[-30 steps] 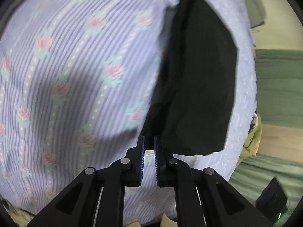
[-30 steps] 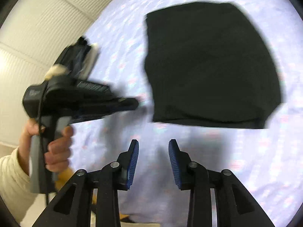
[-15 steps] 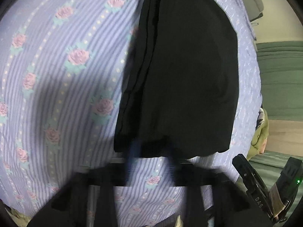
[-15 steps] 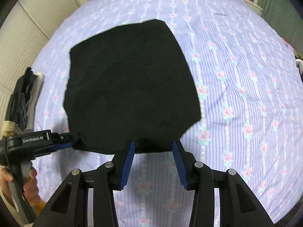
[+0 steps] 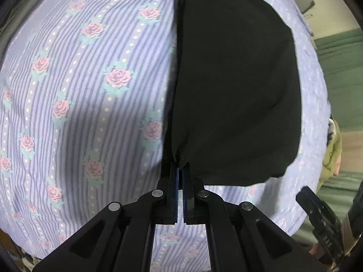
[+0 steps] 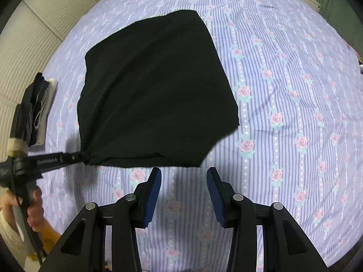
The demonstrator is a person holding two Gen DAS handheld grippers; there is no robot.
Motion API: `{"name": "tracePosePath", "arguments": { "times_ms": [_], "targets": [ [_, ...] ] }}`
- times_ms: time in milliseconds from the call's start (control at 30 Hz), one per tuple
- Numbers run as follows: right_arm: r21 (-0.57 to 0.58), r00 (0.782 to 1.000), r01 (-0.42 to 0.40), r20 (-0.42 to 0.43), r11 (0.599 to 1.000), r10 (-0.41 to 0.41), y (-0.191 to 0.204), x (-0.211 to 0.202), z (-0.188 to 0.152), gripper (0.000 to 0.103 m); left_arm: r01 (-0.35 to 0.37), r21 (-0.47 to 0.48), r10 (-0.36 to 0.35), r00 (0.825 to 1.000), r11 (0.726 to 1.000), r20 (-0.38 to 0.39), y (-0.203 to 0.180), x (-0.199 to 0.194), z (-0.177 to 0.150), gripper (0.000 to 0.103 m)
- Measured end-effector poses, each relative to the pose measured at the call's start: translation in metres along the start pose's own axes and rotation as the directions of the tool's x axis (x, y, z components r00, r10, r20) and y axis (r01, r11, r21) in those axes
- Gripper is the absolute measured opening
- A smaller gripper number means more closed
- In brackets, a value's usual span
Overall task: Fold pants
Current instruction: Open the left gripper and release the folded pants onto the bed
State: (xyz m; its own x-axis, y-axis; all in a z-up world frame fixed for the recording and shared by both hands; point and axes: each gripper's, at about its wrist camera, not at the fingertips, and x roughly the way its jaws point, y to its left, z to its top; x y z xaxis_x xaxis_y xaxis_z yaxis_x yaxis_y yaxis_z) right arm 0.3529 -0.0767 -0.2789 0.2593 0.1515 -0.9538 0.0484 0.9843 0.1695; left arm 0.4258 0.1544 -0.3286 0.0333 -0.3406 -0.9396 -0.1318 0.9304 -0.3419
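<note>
The black pants (image 6: 154, 95) lie folded into a flat, roughly square stack on the striped floral bedsheet (image 6: 283, 113). In the left wrist view the pants (image 5: 236, 86) fill the upper right. My left gripper (image 5: 180, 170) is shut on the near left corner of the pants; it also shows in the right wrist view (image 6: 85, 156), pinching that corner. My right gripper (image 6: 184, 174) is open and empty, just short of the pants' near edge.
A small stack of folded dark and white clothes (image 6: 38, 111) sits at the bed's left edge by a white panelled wall (image 6: 27, 45). Green fabric (image 5: 340, 72) and a yellow-green item (image 5: 332, 156) lie beyond the bed's right edge.
My left gripper opened, moved to the pants' near left corner and shut on it. My right gripper swung to face the pants and stays open near their front edge.
</note>
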Motion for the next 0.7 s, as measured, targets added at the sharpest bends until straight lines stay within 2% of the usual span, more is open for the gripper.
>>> {"name": "tracePosePath", "arguments": {
  "times_ms": [67,100,133,233,300,400,500,567,633,700],
  "targets": [
    [0.003,1.000,0.000,-0.010,1.000,0.000,-0.005,0.002,-0.003,0.043,-0.031,0.028,0.031,1.000,0.999,-0.004,-0.009,0.000,0.001,0.007],
    [0.007,1.000,-0.006,-0.013,1.000,0.006,-0.007,0.002,-0.004,0.043,-0.035,0.038,0.035,0.999,0.999,-0.014,-0.013,-0.001,0.000,0.013],
    [0.011,1.000,-0.009,-0.017,1.000,0.009,-0.010,0.003,-0.005,0.043,-0.045,0.051,0.046,0.999,0.998,-0.020,-0.018,-0.002,-0.001,0.023],
    [0.030,1.000,-0.007,-0.018,1.000,0.008,-0.015,0.002,-0.008,0.043,-0.093,0.074,0.093,0.996,0.993,0.010,-0.021,-0.016,-0.008,0.036],
    [0.033,1.000,-0.008,-0.006,0.999,0.009,-0.016,-0.004,-0.007,0.043,-0.086,0.052,0.085,0.996,0.995,0.032,-0.019,-0.030,-0.012,0.038],
    [0.031,0.999,-0.032,0.037,0.999,0.030,-0.015,-0.022,0.000,0.043,-0.053,0.024,0.050,0.994,0.998,0.098,-0.017,-0.059,-0.014,0.051],
    [0.002,0.994,-0.043,0.100,0.999,0.043,-0.008,-0.044,0.014,0.044,-0.044,0.026,0.038,0.984,0.999,0.172,-0.024,-0.085,-0.012,0.057],
    [-0.028,0.989,-0.045,0.143,0.999,0.048,-0.003,-0.057,0.025,0.058,-0.045,0.028,0.038,0.976,0.999,0.215,-0.028,-0.098,-0.009,0.058],
    [-0.054,0.981,-0.037,0.190,0.998,0.047,-0.001,-0.071,0.036,0.062,-0.048,0.028,0.039,0.962,0.998,0.269,-0.033,-0.113,-0.003,0.068],
    [-0.081,0.972,-0.028,0.231,0.996,0.047,0.002,-0.084,0.048,0.063,-0.055,0.029,0.043,0.949,0.998,0.312,-0.033,-0.125,-0.004,0.069]
  ]
}}
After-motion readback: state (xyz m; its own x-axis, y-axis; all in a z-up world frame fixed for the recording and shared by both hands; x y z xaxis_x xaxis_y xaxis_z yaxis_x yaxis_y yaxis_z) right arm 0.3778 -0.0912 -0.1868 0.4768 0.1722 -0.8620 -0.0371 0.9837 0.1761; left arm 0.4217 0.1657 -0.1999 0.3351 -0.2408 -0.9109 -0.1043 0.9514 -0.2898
